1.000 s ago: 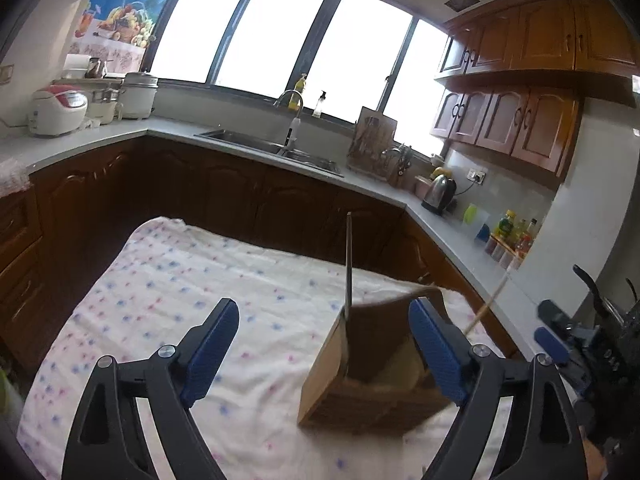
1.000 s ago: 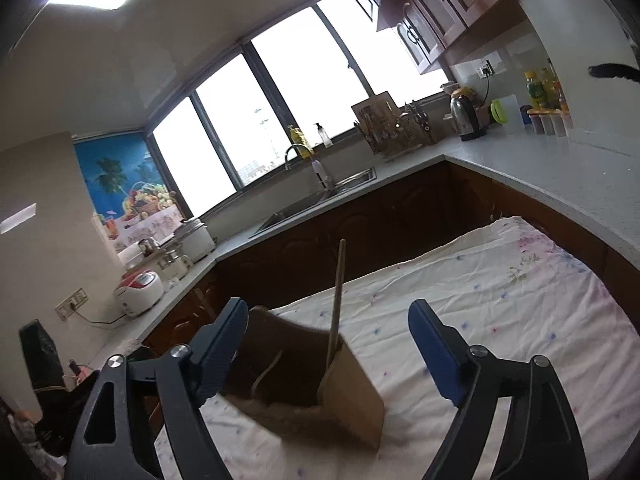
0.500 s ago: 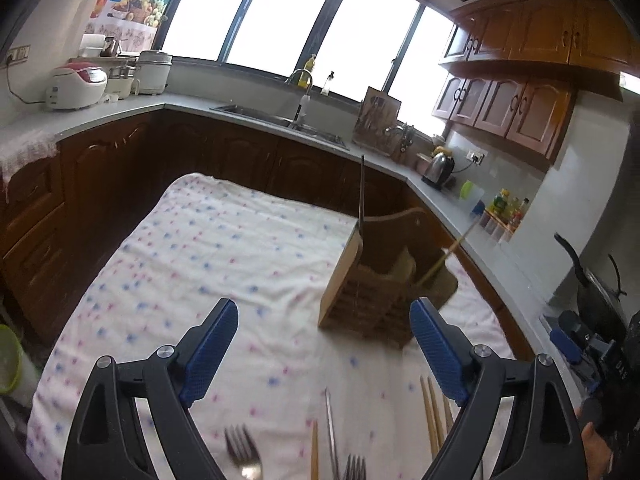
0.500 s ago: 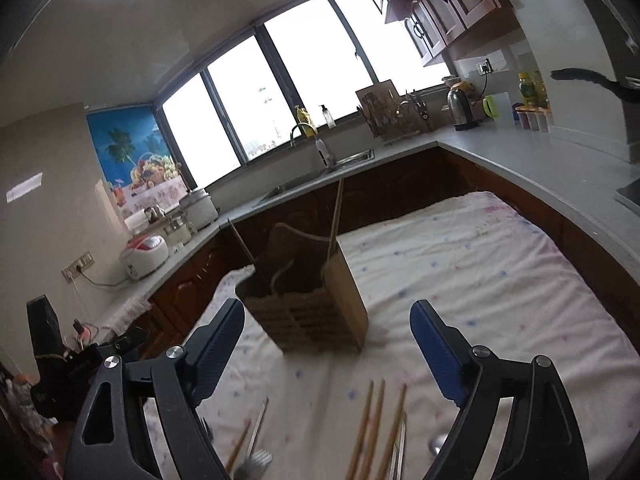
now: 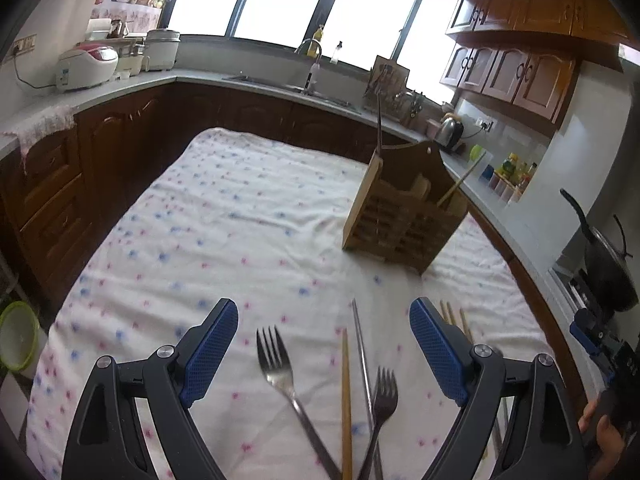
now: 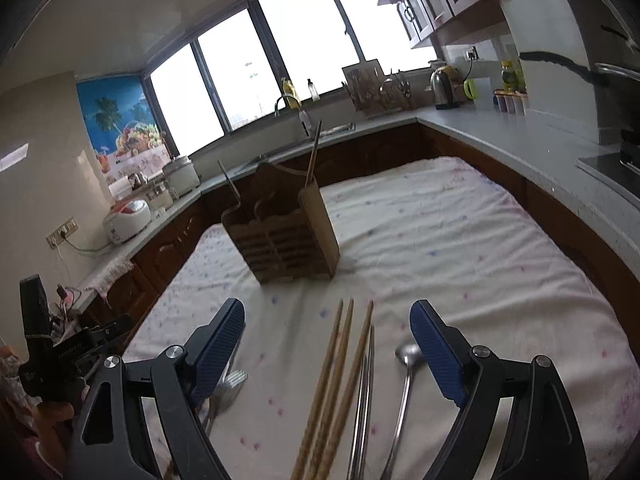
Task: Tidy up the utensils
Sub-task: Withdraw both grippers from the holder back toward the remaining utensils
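Observation:
A wooden utensil holder stands on the flowered tablecloth, with a metal chopstick and a wooden chopstick standing in it. It also shows in the right wrist view. My left gripper is open and empty above a fork, a wooden chopstick, a metal chopstick and a second fork. My right gripper is open and empty above three wooden chopsticks, metal chopsticks and a metal spoon.
Dark wooden cabinets and a grey counter with a sink run around the table. A rice cooker and a kettle stand on the counter. A black pan sits at the right. A green bowl sits low at the left.
Both grippers have drawn back from the holder and tilted down. The loose forks, chopsticks and spoon on the cloth have come into view. Both grippers stay open.

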`<action>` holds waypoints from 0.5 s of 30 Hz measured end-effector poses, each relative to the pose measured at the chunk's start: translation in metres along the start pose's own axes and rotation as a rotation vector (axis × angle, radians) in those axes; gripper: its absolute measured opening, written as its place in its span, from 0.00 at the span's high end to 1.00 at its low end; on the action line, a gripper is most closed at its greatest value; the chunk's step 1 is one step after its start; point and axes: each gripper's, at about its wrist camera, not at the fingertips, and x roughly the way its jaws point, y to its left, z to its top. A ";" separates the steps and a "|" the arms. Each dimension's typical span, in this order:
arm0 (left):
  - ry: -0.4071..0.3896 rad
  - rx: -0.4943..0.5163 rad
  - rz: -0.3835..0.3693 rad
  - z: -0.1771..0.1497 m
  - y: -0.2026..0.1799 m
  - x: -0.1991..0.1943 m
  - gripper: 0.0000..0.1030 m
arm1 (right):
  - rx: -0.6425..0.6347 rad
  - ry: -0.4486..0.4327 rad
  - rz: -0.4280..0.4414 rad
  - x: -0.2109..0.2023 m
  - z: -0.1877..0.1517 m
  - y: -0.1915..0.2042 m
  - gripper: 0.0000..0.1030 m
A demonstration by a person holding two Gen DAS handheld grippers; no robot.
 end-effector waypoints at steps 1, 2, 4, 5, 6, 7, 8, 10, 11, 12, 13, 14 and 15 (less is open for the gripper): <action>0.007 0.007 0.006 -0.002 -0.001 0.000 0.15 | -0.003 0.009 0.000 0.000 -0.003 0.000 0.16; 0.014 0.015 0.013 -0.004 -0.001 0.000 0.15 | -0.003 0.015 0.000 0.000 -0.006 0.000 0.16; 0.032 0.030 0.024 -0.009 -0.002 -0.001 0.15 | -0.003 0.022 -0.003 -0.001 -0.011 0.000 0.16; 0.037 0.035 0.025 -0.010 -0.003 -0.001 0.15 | -0.003 0.025 -0.005 -0.001 -0.014 0.000 0.16; 0.047 0.042 0.028 -0.013 -0.004 -0.003 0.15 | -0.004 0.031 -0.007 0.000 -0.016 0.000 0.16; 0.053 0.046 0.031 -0.013 -0.005 -0.001 0.15 | -0.005 0.035 -0.006 0.000 -0.018 0.000 0.16; 0.063 0.050 0.034 -0.014 -0.006 -0.001 0.15 | -0.007 0.041 -0.005 0.000 -0.019 0.000 0.16; 0.079 0.052 0.033 -0.015 -0.007 0.000 0.15 | -0.011 0.051 -0.005 0.002 -0.022 0.000 0.16; 0.087 0.052 0.032 -0.016 -0.007 0.000 0.15 | -0.012 0.053 -0.005 0.003 -0.023 0.000 0.16; 0.094 0.054 0.032 -0.016 -0.008 0.000 0.15 | -0.015 0.056 -0.005 0.004 -0.023 0.000 0.16; 0.098 0.055 0.033 -0.015 -0.009 0.001 0.15 | -0.017 0.058 -0.006 0.005 -0.024 0.001 0.16; 0.103 0.059 0.034 -0.015 -0.010 0.001 0.15 | -0.019 0.063 -0.005 0.006 -0.024 0.001 0.16; 0.107 0.063 0.036 -0.014 -0.011 0.003 0.15 | -0.020 0.066 -0.005 0.007 -0.025 0.002 0.16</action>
